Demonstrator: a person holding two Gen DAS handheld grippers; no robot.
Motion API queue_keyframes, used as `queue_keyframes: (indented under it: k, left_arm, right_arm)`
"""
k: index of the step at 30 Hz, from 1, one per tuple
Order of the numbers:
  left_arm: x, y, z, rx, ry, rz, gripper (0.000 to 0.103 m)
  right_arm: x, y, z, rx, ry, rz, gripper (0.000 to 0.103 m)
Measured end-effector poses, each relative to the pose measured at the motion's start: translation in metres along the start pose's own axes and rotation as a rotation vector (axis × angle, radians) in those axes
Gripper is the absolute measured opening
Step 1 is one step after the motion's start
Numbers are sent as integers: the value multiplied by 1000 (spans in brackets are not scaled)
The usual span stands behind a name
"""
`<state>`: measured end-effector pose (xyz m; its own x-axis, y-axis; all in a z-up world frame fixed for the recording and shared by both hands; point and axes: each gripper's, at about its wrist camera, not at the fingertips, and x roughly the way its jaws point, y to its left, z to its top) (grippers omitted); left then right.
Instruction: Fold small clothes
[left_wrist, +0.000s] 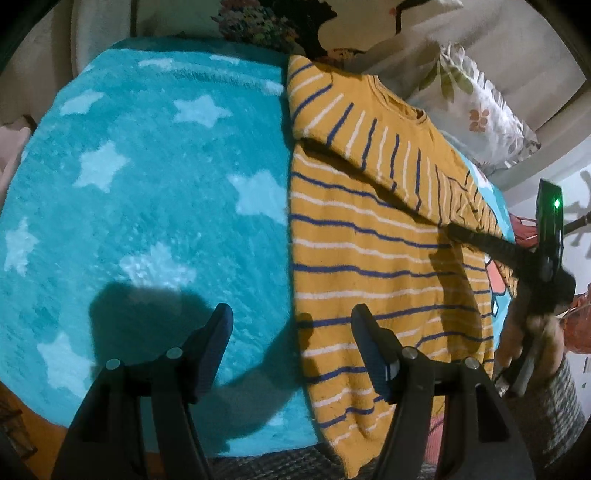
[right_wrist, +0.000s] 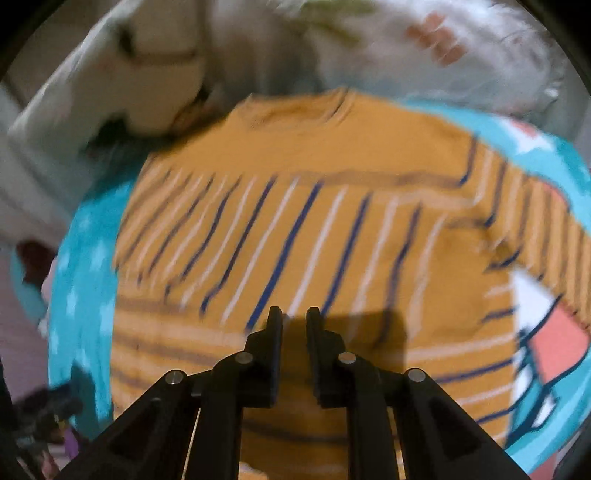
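A small mustard-yellow sweater (left_wrist: 373, 258) with blue and white stripes lies flat on a teal star-patterned blanket (left_wrist: 147, 192), with one sleeve (left_wrist: 362, 133) folded across its chest. My left gripper (left_wrist: 291, 314) is open and empty, hovering over the sweater's left hem edge. The right gripper shows in the left wrist view (left_wrist: 546, 266) at the sweater's far right side, held by a hand. In the blurred right wrist view the right gripper (right_wrist: 294, 314) hangs above the sweater's middle (right_wrist: 295, 221), its jaws a narrow gap apart with nothing between them.
A floral pillow (left_wrist: 476, 110) lies beyond the sweater at the back right. A dark patterned cushion (left_wrist: 258, 22) is at the back. The blanket's front edge (left_wrist: 258, 446) drops to a woven surface. A white and red patch (right_wrist: 546, 339) shows on the sweater's right.
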<state>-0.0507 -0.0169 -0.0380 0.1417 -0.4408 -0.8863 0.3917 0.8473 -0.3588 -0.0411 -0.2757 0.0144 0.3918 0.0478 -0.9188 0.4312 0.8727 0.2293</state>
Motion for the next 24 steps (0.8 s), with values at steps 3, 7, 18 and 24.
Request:
queue_keyframes:
  k: [3, 7, 18, 24]
  left_arm:
    - [5, -9, -8, -2, 6, 22, 65]
    - [5, -23, -23, -26, 1, 41, 65]
    - [4, -90, -67, -97, -22, 66, 66]
    - [7, -129, -86, -87, -23, 85, 66]
  right_arm:
    - [7, 5, -21, -20, 38, 32, 22]
    - [6, -3, -45, -51, 92, 73, 34]
    - [-69, -172, -92, 230, -56, 22, 45]
    - [-121, -336, -137, 647, -218, -54, 46]
